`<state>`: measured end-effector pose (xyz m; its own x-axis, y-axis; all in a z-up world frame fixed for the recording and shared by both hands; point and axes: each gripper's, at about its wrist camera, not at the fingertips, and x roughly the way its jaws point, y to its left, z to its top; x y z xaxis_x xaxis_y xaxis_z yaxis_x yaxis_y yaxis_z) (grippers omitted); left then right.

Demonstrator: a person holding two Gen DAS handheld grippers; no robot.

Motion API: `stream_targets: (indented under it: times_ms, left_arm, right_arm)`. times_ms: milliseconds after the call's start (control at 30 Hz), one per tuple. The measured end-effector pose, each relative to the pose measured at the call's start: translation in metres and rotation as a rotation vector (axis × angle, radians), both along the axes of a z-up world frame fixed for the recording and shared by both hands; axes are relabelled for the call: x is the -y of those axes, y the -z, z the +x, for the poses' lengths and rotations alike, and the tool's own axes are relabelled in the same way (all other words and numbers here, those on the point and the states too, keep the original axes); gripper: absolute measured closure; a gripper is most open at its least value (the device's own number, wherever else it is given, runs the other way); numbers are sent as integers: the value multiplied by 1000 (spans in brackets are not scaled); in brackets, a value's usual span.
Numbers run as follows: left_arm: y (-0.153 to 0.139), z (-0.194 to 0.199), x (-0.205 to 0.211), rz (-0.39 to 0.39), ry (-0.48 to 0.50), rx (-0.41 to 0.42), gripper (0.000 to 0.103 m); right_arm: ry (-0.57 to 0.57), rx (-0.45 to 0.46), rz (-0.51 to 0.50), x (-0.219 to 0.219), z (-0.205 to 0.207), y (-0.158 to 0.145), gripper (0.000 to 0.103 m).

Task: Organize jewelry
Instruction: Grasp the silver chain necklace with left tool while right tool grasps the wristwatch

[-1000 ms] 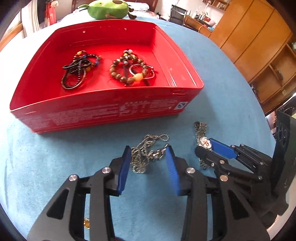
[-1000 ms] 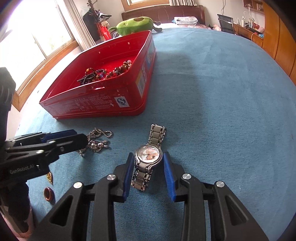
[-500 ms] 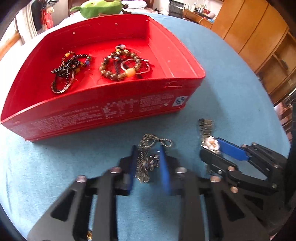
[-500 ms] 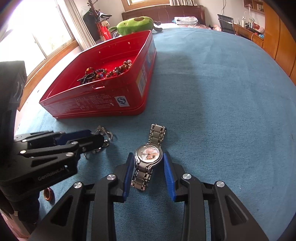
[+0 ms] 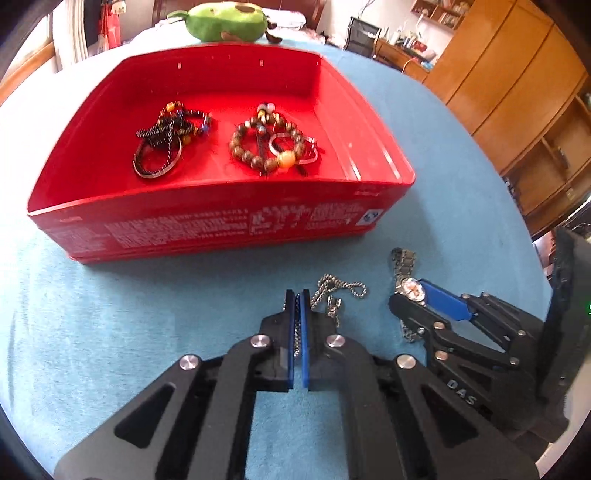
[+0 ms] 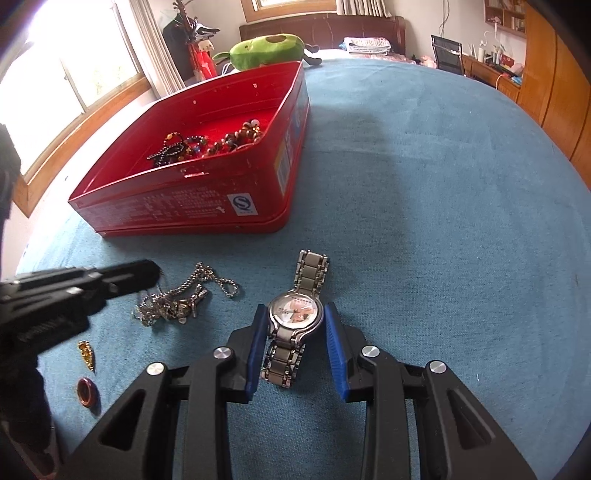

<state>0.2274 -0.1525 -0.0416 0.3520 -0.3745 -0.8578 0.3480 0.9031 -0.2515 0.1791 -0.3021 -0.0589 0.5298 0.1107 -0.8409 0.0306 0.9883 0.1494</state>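
Note:
A red tin stands on the blue cloth and holds a dark bead bracelet and a brown bead bracelet with rings. My left gripper is shut on a silver chain, which also shows in the right wrist view beside the black left fingers. My right gripper is open around a silver watch lying flat on the cloth; the watch also shows in the left wrist view.
A small gold charm and a dark red ring lie on the cloth at the near left. A green plush toy sits behind the tin. Wooden cabinets stand to the right.
My left gripper has closed from wide open onto the silver chain. My right gripper has stayed open around the watch.

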Motion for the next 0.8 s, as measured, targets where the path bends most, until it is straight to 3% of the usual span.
stream_targets:
  times_ms: [167, 333, 400, 433, 467, 800]
  left_arm:
    - [5, -4, 1, 7, 23, -18, 102]
    - [14, 2, 22, 67, 56, -26, 97]
    - [13, 2, 25, 71, 66, -18, 84]
    - [11, 2, 25, 75, 66, -12, 69]
    - [10, 1, 26, 84, 65, -1, 63]
    - [16, 10, 35, 123, 85, -3, 60]
  right_arm:
    - [0, 0, 2, -1, 2, 0, 72]
    - [-5, -1, 13, 2, 1, 0, 72]
    - [-9, -1, 16, 2, 1, 0, 72]
    - [-10, 0, 16, 3, 1, 0, 72]
    - [-11, 0, 18, 3, 1, 0, 72]
    - [-12, -2, 23, 4, 1, 0, 72]
